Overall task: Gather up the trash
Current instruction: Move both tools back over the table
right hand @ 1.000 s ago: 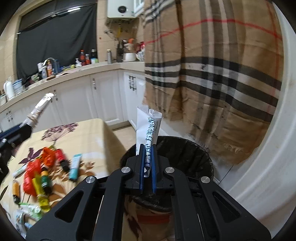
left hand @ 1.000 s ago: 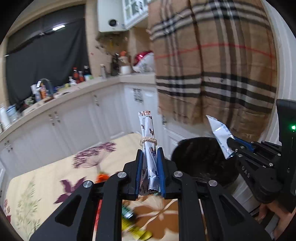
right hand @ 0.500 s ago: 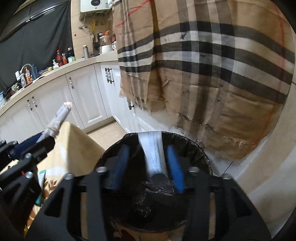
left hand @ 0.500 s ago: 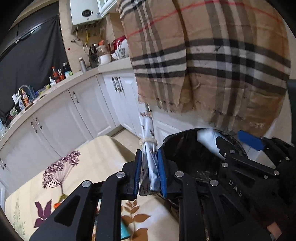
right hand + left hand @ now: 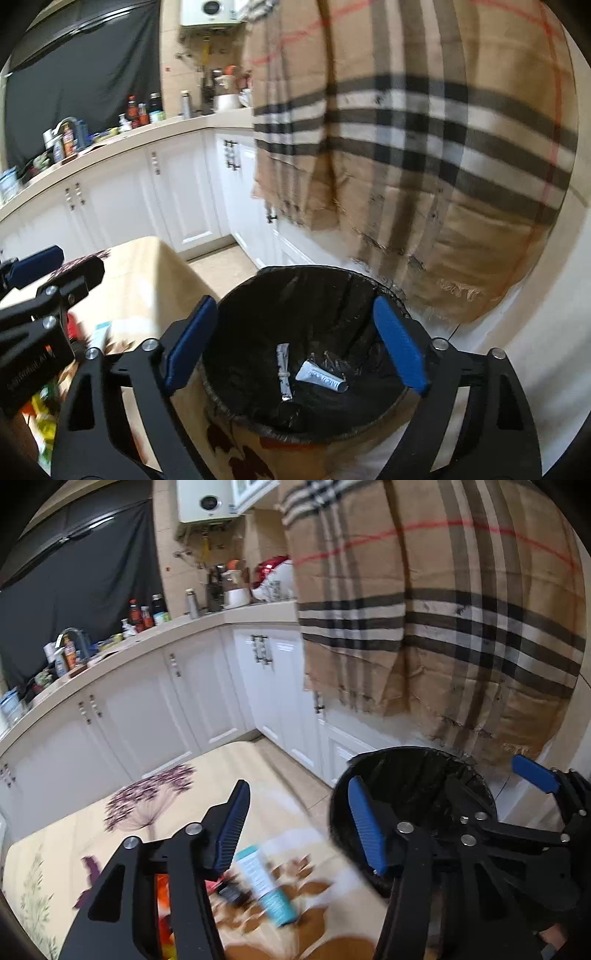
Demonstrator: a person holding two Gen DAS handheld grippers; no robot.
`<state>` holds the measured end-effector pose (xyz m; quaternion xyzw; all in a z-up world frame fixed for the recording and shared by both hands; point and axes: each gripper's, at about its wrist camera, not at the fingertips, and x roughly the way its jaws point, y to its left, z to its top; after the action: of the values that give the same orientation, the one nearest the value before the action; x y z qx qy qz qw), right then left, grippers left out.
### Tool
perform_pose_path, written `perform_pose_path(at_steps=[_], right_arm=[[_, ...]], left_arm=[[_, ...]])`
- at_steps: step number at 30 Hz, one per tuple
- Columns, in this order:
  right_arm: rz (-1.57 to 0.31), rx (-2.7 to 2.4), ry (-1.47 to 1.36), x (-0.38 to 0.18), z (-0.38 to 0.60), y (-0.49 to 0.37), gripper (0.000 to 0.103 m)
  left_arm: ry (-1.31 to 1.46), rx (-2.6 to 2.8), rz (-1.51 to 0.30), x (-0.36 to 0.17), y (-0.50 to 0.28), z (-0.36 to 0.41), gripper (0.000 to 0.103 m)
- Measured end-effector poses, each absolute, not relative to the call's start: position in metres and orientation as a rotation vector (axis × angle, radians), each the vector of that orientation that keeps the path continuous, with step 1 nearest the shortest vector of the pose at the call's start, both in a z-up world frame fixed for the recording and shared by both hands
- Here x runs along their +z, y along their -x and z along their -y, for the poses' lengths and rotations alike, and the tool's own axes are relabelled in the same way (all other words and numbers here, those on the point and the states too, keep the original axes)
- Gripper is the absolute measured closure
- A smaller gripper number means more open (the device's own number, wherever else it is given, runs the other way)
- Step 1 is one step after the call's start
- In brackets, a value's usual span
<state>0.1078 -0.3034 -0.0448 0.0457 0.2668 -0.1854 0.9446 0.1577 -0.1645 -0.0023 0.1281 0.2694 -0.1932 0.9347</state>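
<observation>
A bin with a black liner (image 5: 332,295) stands beside the table, and its rim (image 5: 373,766) also shows in the left wrist view. On its bottom lie a long white wrapper tied with string (image 5: 283,373) and a white tube (image 5: 320,380). My right gripper (image 5: 295,343) hangs over the bin mouth, its jaws opening wide with nothing between them. My left gripper (image 5: 299,830) is at the table's edge by the bin, its jaws also opening and empty. Its black frame (image 5: 48,284) shows at the left of the right wrist view.
The table wears a floral cloth (image 5: 155,801). On it lie a teal and white tube (image 5: 266,882) and blurred red and yellow trash (image 5: 44,413). White cabinets (image 5: 207,698) and a cluttered counter run behind. A checked cloth (image 5: 443,627) hangs above the bin.
Both grippers moved over to the bin and went from shut to open. The tied wrapper left my left jaws and the white tube left my right jaws. Both now lie in the bin.
</observation>
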Motion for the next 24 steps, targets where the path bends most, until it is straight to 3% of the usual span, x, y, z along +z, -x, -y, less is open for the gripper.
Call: perform_pose_path(at_steps=[24], right_arm=[[-0.634,0.032,0.021,-0.068,0.131,-0.006,0.015]], left_arm=[[-0.131,0.073,-0.624,-0.022,-0.022,-0.063,0.041]])
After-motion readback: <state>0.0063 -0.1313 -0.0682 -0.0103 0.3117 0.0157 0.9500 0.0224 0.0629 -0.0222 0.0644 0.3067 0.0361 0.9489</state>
